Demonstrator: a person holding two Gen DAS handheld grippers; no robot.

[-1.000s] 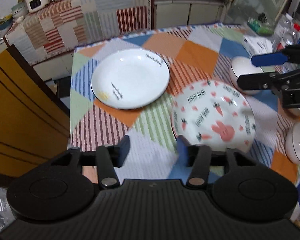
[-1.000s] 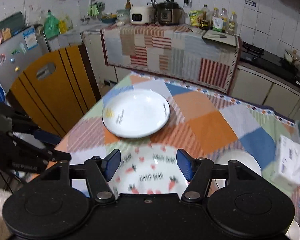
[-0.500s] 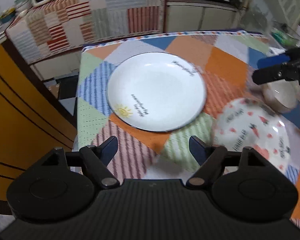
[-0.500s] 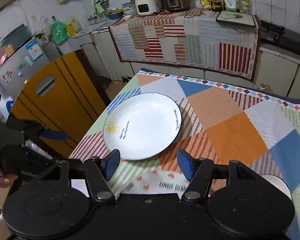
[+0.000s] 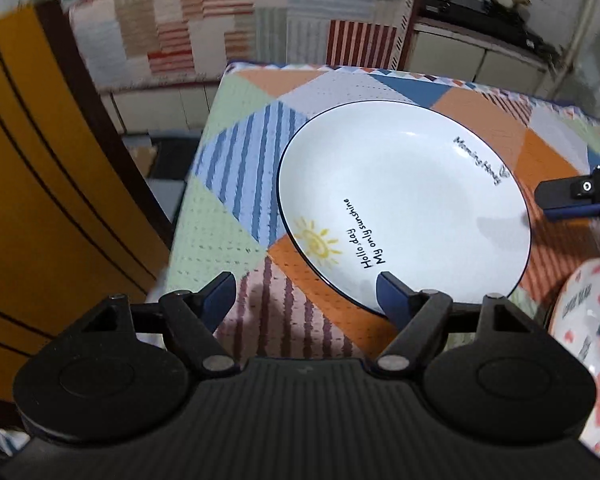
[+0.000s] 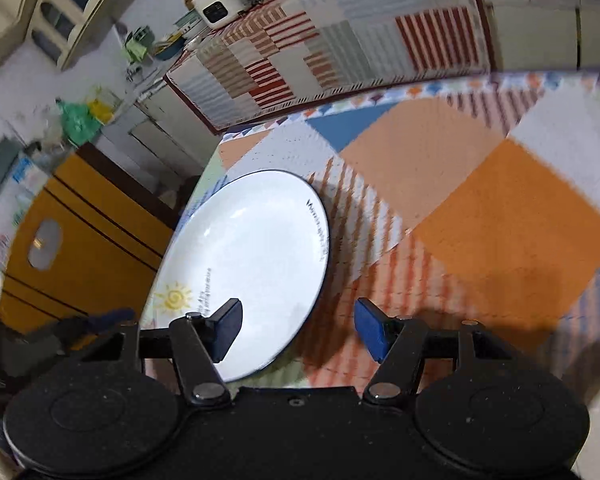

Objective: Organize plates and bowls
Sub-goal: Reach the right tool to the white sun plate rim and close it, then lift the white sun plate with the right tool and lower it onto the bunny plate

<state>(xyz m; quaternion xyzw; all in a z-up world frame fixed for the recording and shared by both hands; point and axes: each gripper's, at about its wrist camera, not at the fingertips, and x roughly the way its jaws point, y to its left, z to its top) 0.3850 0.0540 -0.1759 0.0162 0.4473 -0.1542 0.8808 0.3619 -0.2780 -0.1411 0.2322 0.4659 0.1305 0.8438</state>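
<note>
A white plate with a yellow sun and black lettering [image 5: 404, 208] lies on the patchwork tablecloth [image 5: 236, 148]; it also shows in the right wrist view [image 6: 244, 264]. My left gripper [image 5: 306, 298] is open and empty, its jaws astride the plate's near rim. My right gripper [image 6: 298, 326] is open and empty, its jaws astride the plate's right rim; its fingers [image 5: 572, 194] show at the plate's right edge in the left wrist view. A plate with red carrot and rabbit prints [image 5: 588, 344] lies at the right, partly cut off.
An orange wooden chair back [image 5: 48, 200] stands off the table's left edge; it also shows in the right wrist view [image 6: 80, 240]. A counter under a striped patchwork cloth [image 6: 340, 48] runs behind the table, with appliances on it.
Both grippers have moved in close to the white plate, which now fills much of each view. The left gripper's jaws have opened wider. The printed plate has slid toward the right edge of view.
</note>
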